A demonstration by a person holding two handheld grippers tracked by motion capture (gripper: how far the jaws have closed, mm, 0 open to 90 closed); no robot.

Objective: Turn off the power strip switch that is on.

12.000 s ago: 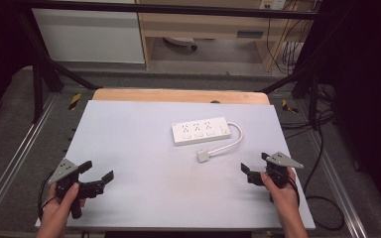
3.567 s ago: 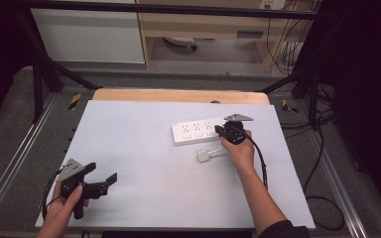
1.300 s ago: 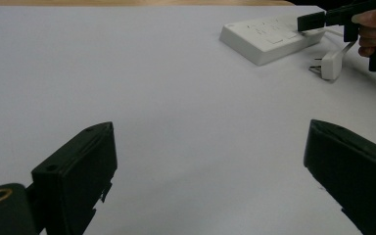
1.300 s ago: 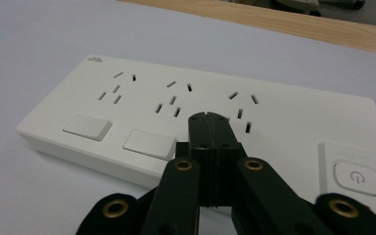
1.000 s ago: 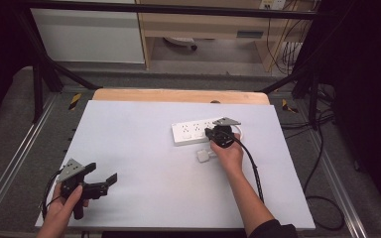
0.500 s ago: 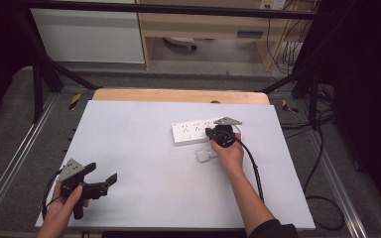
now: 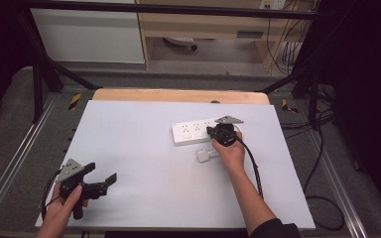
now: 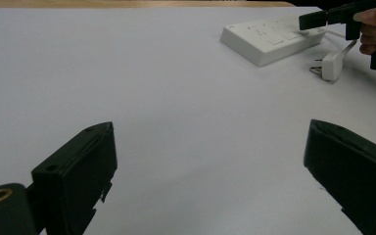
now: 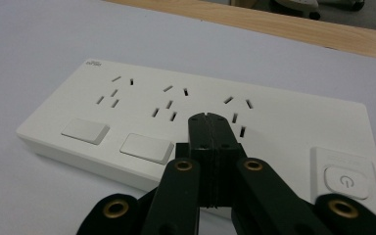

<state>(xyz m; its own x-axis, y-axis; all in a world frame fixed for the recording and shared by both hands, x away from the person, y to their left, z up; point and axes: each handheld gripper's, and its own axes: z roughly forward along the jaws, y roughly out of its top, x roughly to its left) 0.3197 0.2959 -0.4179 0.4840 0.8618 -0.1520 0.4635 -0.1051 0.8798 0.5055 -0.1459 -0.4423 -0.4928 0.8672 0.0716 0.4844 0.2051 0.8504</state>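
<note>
While the left gripper [image 7: 104,182] hangs low over the near left corner of the table [image 7: 139,129], its jaws spread wide with nothing between them, the work lies farther right. Toward the middle right, well apart from that gripper, a white power strip [image 7: 193,133] lies flat on the pale surface, its sockets and switches facing up. Just in front of it rests its white plug [image 7: 203,155], prongs pointing left, tied to the strip by a thin white cord [image 8: 348,45]. Over the strip's right end sits the right gripper [image 9: 210,120], jaws pressed fully together and gripping nothing, the joined tips poised above the third switch near the right socket group; whether they touch the plastic cannot be told. The strip looks like a rigid, light plastic box with smooth sides, so it would likely slide on the table if pushed sideways; a press straight down on a switch should hold it steady. For lifting, the long edges across its narrow width seem the best place to pinch. The plug is small and hard, best taken by its flat body, and the cord is limp and will trail.
</note>
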